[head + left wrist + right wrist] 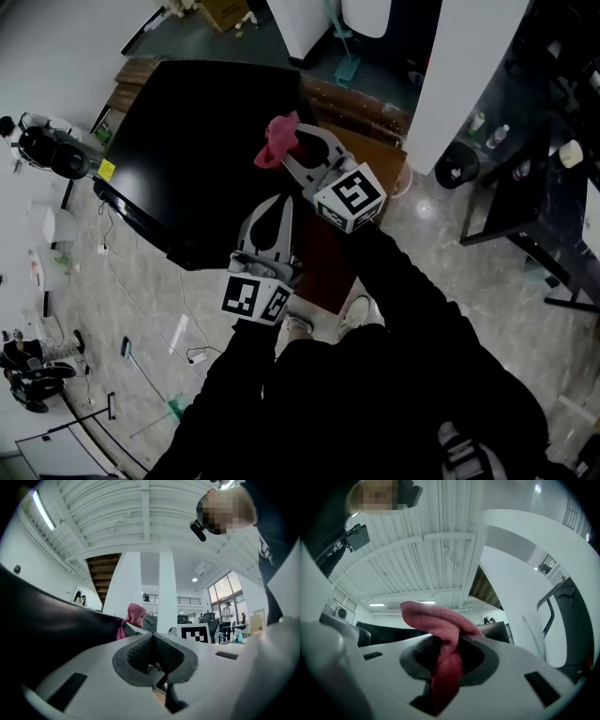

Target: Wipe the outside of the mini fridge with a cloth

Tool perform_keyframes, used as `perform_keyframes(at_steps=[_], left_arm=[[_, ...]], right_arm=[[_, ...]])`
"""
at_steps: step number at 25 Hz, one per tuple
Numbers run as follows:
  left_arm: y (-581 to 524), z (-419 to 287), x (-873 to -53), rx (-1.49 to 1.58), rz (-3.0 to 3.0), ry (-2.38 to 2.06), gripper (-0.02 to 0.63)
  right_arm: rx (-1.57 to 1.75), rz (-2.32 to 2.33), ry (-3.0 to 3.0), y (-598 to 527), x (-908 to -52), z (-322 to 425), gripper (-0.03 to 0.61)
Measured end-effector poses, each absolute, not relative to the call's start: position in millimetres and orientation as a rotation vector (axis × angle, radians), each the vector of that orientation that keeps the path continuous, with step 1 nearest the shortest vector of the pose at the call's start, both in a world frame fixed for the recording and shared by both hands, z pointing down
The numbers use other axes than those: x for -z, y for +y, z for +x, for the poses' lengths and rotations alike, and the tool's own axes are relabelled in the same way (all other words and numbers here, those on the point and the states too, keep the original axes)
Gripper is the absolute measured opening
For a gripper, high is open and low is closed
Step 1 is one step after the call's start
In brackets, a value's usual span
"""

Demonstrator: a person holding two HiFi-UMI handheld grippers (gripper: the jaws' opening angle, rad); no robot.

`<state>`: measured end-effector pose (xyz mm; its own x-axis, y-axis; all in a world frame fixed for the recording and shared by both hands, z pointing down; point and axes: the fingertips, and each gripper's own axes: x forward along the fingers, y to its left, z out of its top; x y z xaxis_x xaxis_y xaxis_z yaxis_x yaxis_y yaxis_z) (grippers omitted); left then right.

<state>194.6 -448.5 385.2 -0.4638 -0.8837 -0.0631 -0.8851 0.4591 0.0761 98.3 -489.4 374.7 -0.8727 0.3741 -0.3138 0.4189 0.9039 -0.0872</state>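
The mini fridge (192,141) is a black box seen from above at the upper left of the head view. My right gripper (298,142) is shut on a pink cloth (278,141), held over the fridge's right edge. In the right gripper view the cloth (440,620) bulges above the closed jaws of that gripper (447,644) and hangs down between them. My left gripper (279,204) sits just below the right one, at the fridge's near corner, shut with nothing in it. The left gripper view shows its pads (140,651) pressed together, the cloth (132,618) ahead and the fridge's dark side (47,630) at left.
A brown wooden cabinet (361,112) stands behind the fridge, and a white column (459,66) rises beside it. A black desk (534,187) with bottles is at right. Cables (141,309) and a dark appliance (47,145) lie on the tiled floor at left. My shoes (323,323) show below the grippers.
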Motion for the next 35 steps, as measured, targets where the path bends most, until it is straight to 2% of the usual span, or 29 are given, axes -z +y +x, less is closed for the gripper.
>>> perform_keyframes(at_steps=[9,26,35], left_arm=[[-456,192,-419,-0.121,-1.634,2.715,0.005],[-457,169,-574,-0.106,-1.695,2.946,0.005],[-450,174,-610,-0.057,-1.743,2.972,0.005]], right_arm=[[0.241,0.588,2.793,-492,-418,99,0.098],[0.404,0.594,3.113,-495,-631,78,0.098],[0.355,0.575,3.331,-492,-730,71,0.098]])
